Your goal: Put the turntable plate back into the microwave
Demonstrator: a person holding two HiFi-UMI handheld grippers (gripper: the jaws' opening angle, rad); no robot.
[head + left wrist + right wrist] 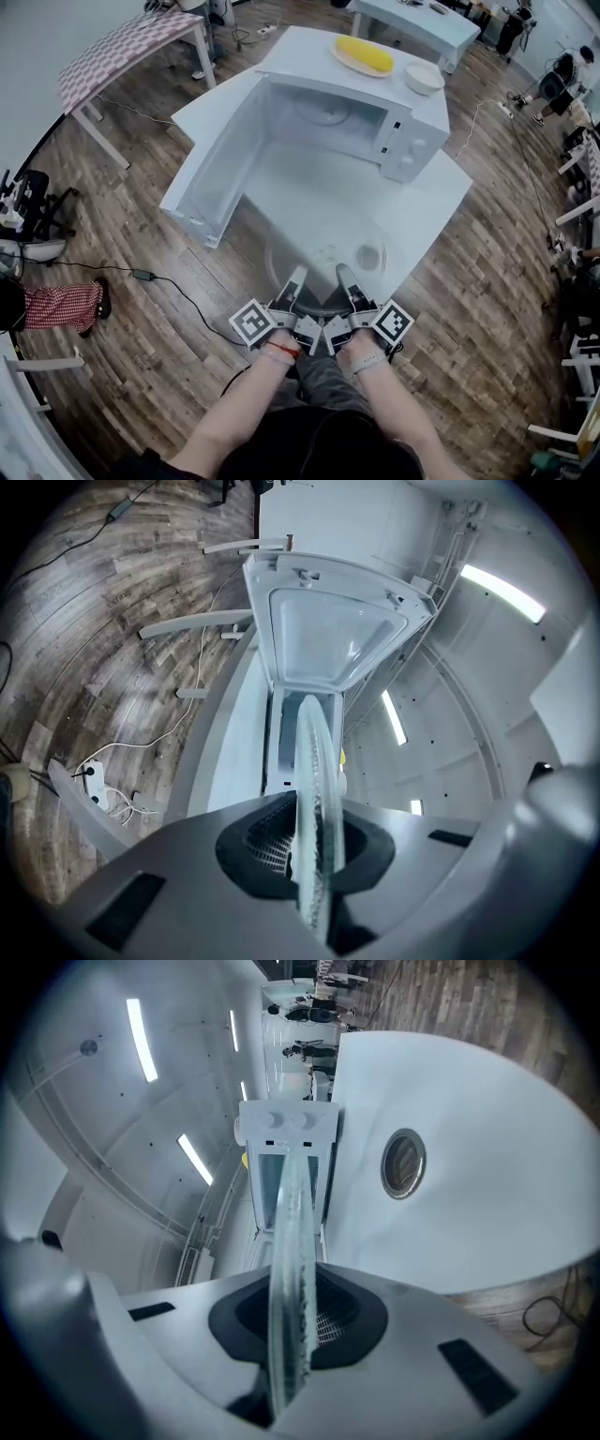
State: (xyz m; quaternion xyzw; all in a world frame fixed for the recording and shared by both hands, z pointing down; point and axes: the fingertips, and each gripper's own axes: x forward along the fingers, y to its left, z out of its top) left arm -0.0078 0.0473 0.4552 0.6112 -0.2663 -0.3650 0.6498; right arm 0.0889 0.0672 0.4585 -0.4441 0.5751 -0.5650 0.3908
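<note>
The clear glass turntable plate (322, 261) hangs level over the near end of the white table (441, 202), in front of the white microwave (352, 108). The microwave's door (217, 159) is swung wide open to the left and its cavity (323, 117) shows. My left gripper (292, 281) is shut on the plate's near rim, and my right gripper (349, 279) is shut on the same rim just to the right. In the left gripper view the plate (314, 789) runs edge-on between the jaws of the left gripper (314, 860). In the right gripper view the plate (289, 1260) is clamped likewise in the right gripper (289, 1340).
On the microwave's top stand a plate with a yellow food item (364, 54) and a white bowl (424, 77). A round cable hole (368, 256) is in the table under the plate. A checked table (122, 42) stands back left. Cables and a power adapter (143, 275) lie on the wooden floor.
</note>
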